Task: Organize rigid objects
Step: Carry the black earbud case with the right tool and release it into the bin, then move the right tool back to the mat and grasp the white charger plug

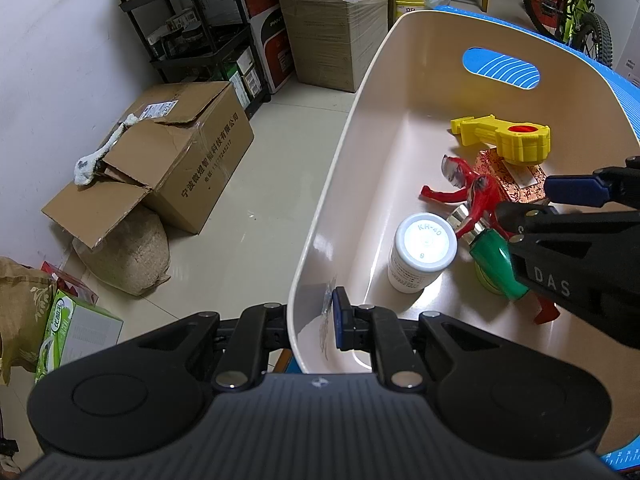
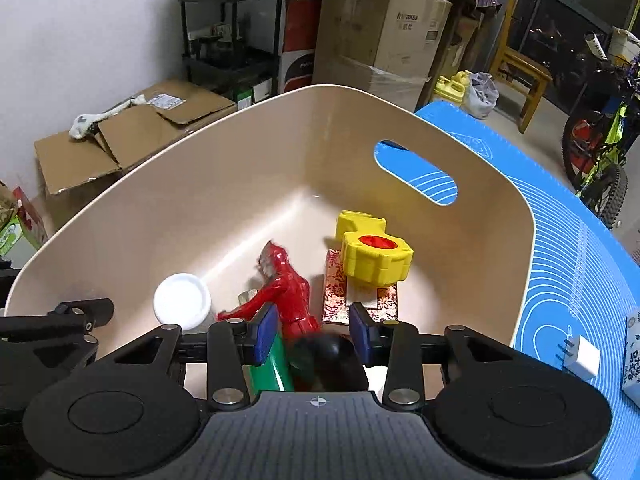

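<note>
A beige plastic bin [image 1: 340,152] [image 2: 200,184] stands on a blue mat [image 2: 568,248]. My left gripper [image 1: 312,320] is shut on the bin's near rim, one pad inside and one outside. Inside the bin lie a white jar [image 1: 422,252] [image 2: 182,300], a red figure [image 1: 476,196] [image 2: 288,292], a green bottle [image 1: 496,264] [image 2: 272,368], a yellow toy [image 1: 508,136] [image 2: 372,256] and a patterned box [image 1: 516,184] [image 2: 340,292]. My right gripper [image 2: 314,328] [image 1: 540,204] is open inside the bin, its pads on either side of the red figure's legs, above a dark round object [image 2: 332,360].
A white charger [image 2: 580,360] and a packet [image 2: 634,352] lie on the mat at right. On the floor are an open cardboard box [image 1: 168,160], a sack [image 1: 128,256], shelves [image 1: 200,40], stacked cartons [image 2: 380,32], a wooden chair [image 2: 520,76] and a bicycle [image 2: 600,136].
</note>
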A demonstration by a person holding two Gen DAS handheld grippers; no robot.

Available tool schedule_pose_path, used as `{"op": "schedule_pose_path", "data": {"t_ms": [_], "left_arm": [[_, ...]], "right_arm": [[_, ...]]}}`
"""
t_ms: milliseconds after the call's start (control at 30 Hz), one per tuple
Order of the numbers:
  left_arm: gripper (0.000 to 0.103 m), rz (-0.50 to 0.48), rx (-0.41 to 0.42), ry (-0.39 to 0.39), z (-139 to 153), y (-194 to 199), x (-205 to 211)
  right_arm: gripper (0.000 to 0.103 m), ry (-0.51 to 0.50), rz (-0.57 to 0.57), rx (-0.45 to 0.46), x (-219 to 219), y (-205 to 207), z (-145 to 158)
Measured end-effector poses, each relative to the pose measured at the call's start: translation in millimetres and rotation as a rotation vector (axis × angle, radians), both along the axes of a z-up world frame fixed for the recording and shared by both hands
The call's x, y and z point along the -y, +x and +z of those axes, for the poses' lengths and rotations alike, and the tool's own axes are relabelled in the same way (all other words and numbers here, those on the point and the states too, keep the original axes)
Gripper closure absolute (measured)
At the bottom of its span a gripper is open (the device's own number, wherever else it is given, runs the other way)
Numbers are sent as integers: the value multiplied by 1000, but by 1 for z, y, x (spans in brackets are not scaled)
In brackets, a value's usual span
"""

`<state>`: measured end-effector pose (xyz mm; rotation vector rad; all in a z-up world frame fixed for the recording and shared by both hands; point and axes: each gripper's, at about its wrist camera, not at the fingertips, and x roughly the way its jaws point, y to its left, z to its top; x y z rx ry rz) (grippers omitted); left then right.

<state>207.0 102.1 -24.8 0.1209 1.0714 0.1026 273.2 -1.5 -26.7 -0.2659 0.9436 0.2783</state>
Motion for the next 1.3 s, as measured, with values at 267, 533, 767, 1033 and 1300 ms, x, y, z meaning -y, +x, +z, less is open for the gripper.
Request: {"op": "schedule_pose_path", "data": {"t_ms": [267,533,767,1033,1300], "left_arm": [[87,-1,0,3,0,-1,2],[87,2,-1,1,-2,0,4],[86,3,1,6,-2,-2,5],[86,6,3,13,-1,-2,4],[86,9,5,16,-1,-3,5]], "right_arm": [[27,27,-3,37,8,-7,10],[20,73,-21,126,35,-20,42],[8,143,-108,208,80,-24,73],[2,204,-281,223,149,-15,79],[2,192,-426,204,203,-7,53]]}}
